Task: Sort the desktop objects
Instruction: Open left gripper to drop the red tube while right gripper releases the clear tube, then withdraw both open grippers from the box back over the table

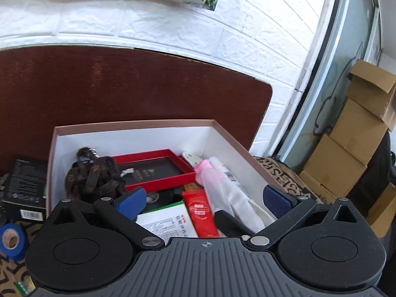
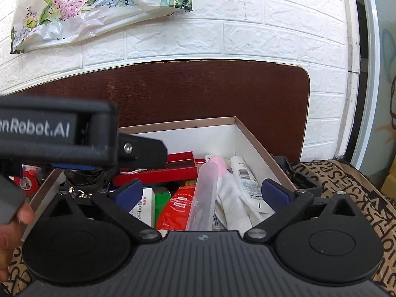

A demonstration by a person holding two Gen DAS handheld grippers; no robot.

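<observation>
A pink-rimmed cardboard box (image 1: 133, 125) with white walls stands on the table and holds several things: a brown patterned strap (image 1: 95, 175), a red frame box (image 1: 158, 170), a red tube (image 1: 200, 212), a clear plastic tube (image 2: 204, 193), white cloth (image 2: 232, 203) and a white bottle (image 2: 243, 173). My left gripper (image 1: 204, 201) hangs open over the box's near end with nothing between its blue pads. My right gripper (image 2: 201, 193) is also open above the box, the clear tube lying loose below its gap. The left gripper's body (image 2: 57, 133) crosses the right wrist view at left.
A black carton (image 1: 26, 185) and a blue tape roll (image 1: 11, 237) sit left of the box. A dark wooden board (image 1: 123, 86) stands behind it against a white brick wall. Cardboard boxes (image 1: 346, 148) are stacked at the right. A patterned cloth (image 2: 346, 185) covers the table. A hand (image 2: 12, 227) shows at lower left.
</observation>
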